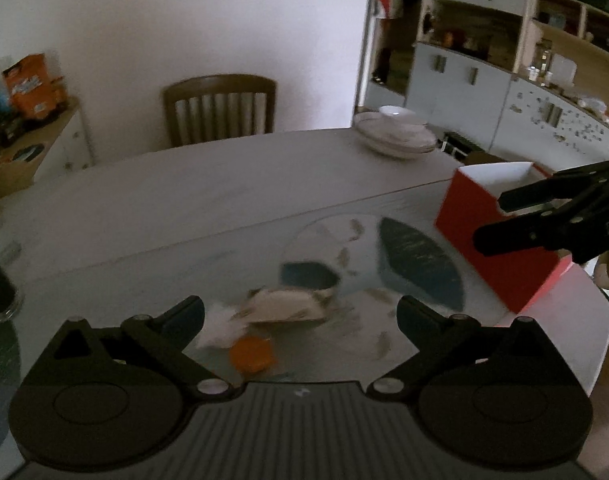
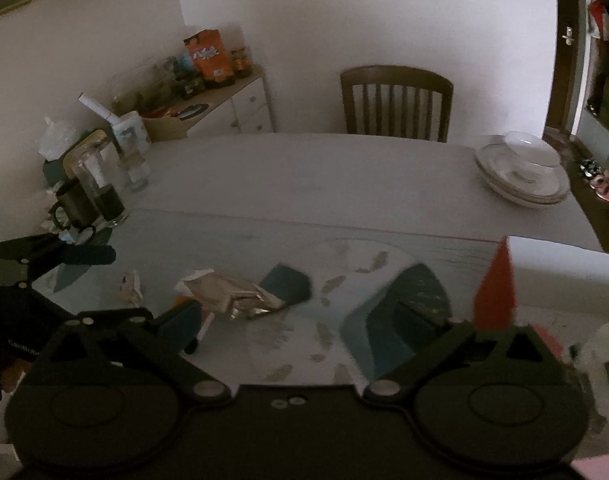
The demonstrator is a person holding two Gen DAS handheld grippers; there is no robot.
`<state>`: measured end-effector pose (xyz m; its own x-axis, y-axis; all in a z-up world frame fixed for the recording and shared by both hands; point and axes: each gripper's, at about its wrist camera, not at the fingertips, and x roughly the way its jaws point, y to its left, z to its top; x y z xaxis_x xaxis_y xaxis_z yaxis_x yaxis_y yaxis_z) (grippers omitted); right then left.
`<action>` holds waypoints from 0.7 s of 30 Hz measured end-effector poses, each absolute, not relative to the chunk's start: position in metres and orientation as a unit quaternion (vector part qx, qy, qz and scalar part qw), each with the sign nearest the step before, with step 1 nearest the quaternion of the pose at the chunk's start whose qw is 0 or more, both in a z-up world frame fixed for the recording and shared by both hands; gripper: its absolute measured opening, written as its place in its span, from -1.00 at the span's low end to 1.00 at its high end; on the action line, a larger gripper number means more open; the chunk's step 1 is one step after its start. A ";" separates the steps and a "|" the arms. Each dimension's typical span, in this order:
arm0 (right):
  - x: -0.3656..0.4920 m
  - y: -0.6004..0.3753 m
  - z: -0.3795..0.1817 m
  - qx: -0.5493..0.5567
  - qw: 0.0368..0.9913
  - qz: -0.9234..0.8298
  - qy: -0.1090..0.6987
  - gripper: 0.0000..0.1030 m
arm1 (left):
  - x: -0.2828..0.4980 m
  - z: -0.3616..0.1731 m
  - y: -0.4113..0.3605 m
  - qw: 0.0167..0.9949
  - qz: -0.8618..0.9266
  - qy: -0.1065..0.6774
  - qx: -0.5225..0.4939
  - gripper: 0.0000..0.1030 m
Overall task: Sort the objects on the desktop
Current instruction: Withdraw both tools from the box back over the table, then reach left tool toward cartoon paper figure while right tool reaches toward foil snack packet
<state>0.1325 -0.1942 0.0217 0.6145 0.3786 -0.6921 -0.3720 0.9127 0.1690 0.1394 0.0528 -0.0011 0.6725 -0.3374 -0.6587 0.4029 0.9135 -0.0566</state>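
Left wrist view: the left gripper (image 1: 300,312) stands spread wide with nothing between its fingers, above a crumpled paper wrapper (image 1: 288,306), a white scrap and an orange cap (image 1: 251,354) lying on the patterned mat (image 1: 420,264). The red box (image 1: 500,256), open-topped with a white inside, sits at the mat's right; its contents cannot be seen. The right gripper (image 1: 492,220) hovers before it, released. A bowl rests on stacked plates (image 1: 396,136) farther back.

Right wrist view: the right gripper (image 2: 304,316) is released, empty. The wrapper (image 2: 232,292) lies ahead-left; the box corner (image 2: 498,284) rises at right. A glass jar (image 2: 98,184) holds something dark at its bottom.
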 end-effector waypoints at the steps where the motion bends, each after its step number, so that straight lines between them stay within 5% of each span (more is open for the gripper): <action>1: 0.135 -0.189 0.020 0.003 0.898 0.210 0.387 0.98 | 0.140 -0.003 0.059 0.914 -0.198 0.352 0.045 1.00; 21: 0.189 -0.111 -0.025 -0.028 0.874 0.244 0.420 0.97 | 0.166 -0.052 0.139 0.914 -0.126 0.383 0.049 1.00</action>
<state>0.1886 -0.1105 -0.0249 0.5280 0.4025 -0.7478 -0.4500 0.8794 0.1556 0.1659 0.1391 -0.0518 0.6747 -0.1930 -0.7124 0.2673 0.9636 -0.0078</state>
